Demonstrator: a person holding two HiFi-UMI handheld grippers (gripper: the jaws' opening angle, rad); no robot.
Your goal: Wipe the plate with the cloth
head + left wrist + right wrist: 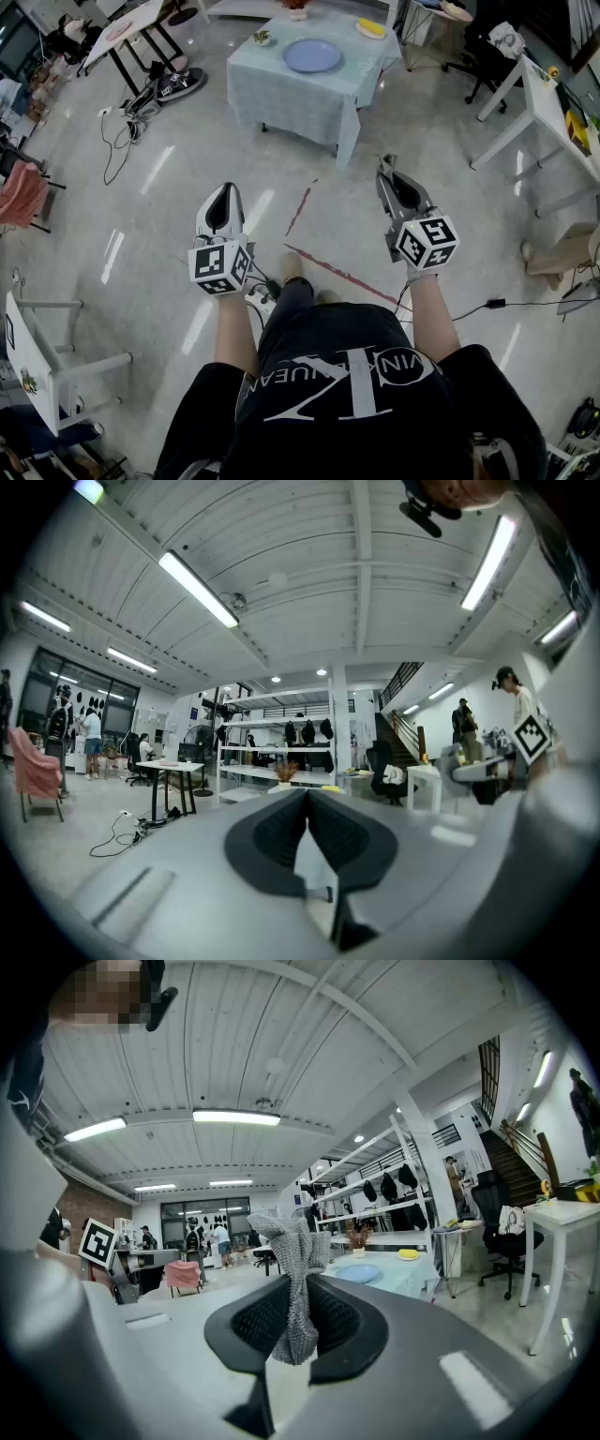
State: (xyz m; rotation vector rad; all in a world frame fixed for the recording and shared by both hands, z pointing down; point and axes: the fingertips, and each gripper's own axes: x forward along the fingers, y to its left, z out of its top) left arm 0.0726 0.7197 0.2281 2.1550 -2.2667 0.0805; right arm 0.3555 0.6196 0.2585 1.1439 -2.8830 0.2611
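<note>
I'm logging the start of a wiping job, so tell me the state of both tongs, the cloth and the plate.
Left tongs: shut, empty.
Right tongs: shut on the cloth.
Cloth: bunched, pinched upright in the right tongs.
Plate: flat on the table, bare, well ahead of both tongs.

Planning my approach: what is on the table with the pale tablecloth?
A blue plate, a dish of something yellow, a small pot. The tablecloth hides the tabletop.
</note>
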